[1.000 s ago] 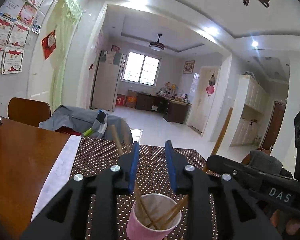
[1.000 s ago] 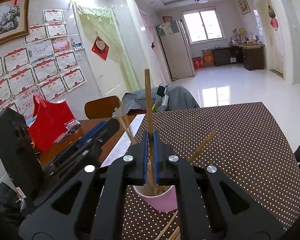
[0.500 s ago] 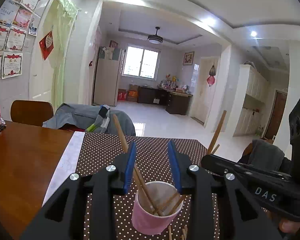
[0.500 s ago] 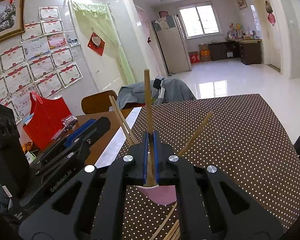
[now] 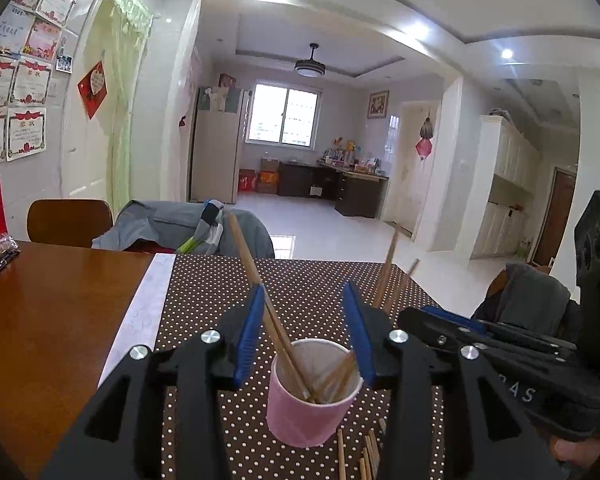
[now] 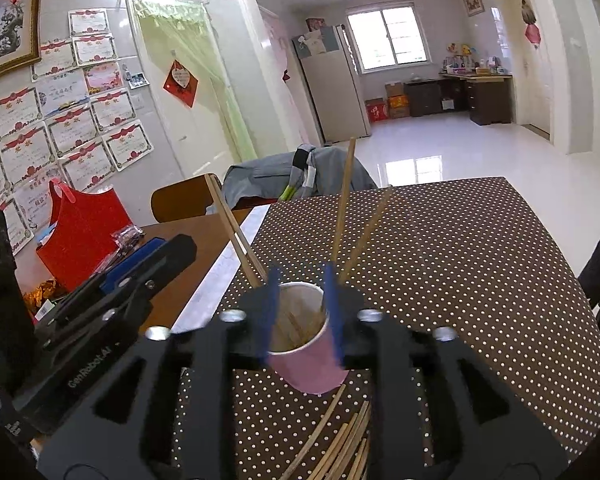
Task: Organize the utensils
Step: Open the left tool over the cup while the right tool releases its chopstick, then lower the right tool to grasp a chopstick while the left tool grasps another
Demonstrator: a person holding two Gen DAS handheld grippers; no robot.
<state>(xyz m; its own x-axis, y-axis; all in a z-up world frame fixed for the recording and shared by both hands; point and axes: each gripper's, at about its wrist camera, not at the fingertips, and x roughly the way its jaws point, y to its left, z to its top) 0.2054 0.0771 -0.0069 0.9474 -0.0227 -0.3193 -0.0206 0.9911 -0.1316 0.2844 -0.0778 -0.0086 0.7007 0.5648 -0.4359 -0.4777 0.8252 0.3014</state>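
Left wrist view: right gripper (image 5: pixel 420 314) body reads "AS"; the right wrist view shows "GenRobot.AI" on the left gripper (image 6: pixel 172 248). Pink paper cup (image 5: pixel 310 394) with chopsticks (image 5: pixel 260 284) stands on the brown dotted tablecloth (image 5: pixel 312 280), away from its edges, loose chopsticks (image 6: pixel 340 436) beside it. Both grippers' jaws are opening, flanking the cup, pads clear. Certificates (image 6: pixel 60 120) line the wall.

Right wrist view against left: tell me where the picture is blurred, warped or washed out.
Right wrist view: the opening right gripper and its blue fingers smear with motion blur; the floor glares white.
Left wrist view: sharp near the pink cup; window overexposed; fisheye bends the walls in both.
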